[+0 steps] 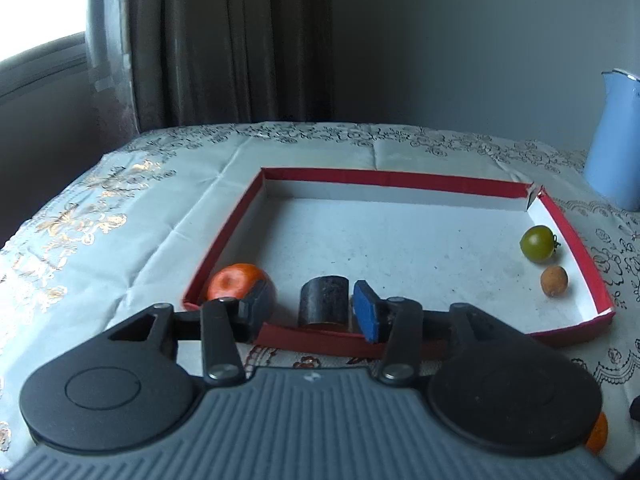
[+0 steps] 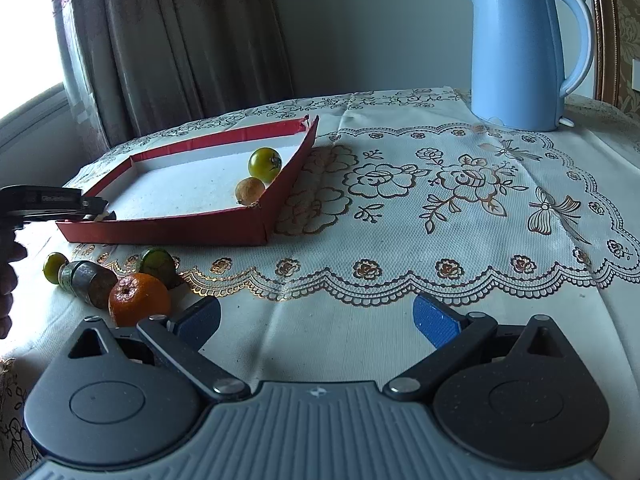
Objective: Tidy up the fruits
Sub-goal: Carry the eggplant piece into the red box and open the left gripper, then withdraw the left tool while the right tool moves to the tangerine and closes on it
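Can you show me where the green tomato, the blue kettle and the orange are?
green tomato [image 2: 264, 165]: right wrist view, middle of its skin.
blue kettle [image 2: 516, 52]: right wrist view, front of its body.
orange [image 2: 138, 298]: right wrist view, its top side.

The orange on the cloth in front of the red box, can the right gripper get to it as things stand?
Probably yes. The right gripper has its jaws wide open and empty, and the orange lies just beside its left jaw on open cloth. The cut dark fruit touching the orange's far side may crowd the grasp.
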The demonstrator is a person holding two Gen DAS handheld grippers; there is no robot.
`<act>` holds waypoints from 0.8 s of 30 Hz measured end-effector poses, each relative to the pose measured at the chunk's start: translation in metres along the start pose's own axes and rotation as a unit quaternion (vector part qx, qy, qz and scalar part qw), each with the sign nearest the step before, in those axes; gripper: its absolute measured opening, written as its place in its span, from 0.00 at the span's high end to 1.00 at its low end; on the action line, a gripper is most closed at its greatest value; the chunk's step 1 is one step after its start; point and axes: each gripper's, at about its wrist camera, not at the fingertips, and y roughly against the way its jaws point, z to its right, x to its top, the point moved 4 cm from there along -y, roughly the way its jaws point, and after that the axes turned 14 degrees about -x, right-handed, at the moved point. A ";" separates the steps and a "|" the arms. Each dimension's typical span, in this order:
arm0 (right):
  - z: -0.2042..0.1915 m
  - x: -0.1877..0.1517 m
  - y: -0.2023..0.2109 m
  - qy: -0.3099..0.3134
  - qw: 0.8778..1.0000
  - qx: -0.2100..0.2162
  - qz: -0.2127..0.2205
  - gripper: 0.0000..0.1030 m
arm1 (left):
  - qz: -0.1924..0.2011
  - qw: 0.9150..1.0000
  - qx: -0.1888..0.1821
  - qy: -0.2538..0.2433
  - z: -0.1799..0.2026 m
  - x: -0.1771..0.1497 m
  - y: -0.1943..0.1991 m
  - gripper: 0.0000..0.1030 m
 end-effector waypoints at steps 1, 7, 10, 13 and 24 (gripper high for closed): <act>0.000 0.000 0.000 -0.001 1.000 0.001 0.000 0.00 | 0.013 1.000 0.008 -0.003 -0.004 -0.002 0.012 0.32; 0.001 0.000 0.005 -0.011 1.000 0.018 0.011 0.00 | 0.053 0.997 0.050 0.003 -0.046 -0.027 0.080 0.13; -0.006 -0.001 0.016 0.007 0.998 0.032 0.047 0.00 | 0.043 0.996 0.074 0.014 -0.070 -0.045 0.095 0.11; -0.019 -0.002 0.025 0.020 0.997 0.042 0.056 0.00 | 0.029 0.995 0.083 0.037 -0.087 -0.060 0.100 0.11; -0.087 -0.008 0.042 0.094 0.991 0.041 0.088 0.01 | -0.037 0.995 0.092 0.033 -0.096 -0.090 0.086 0.00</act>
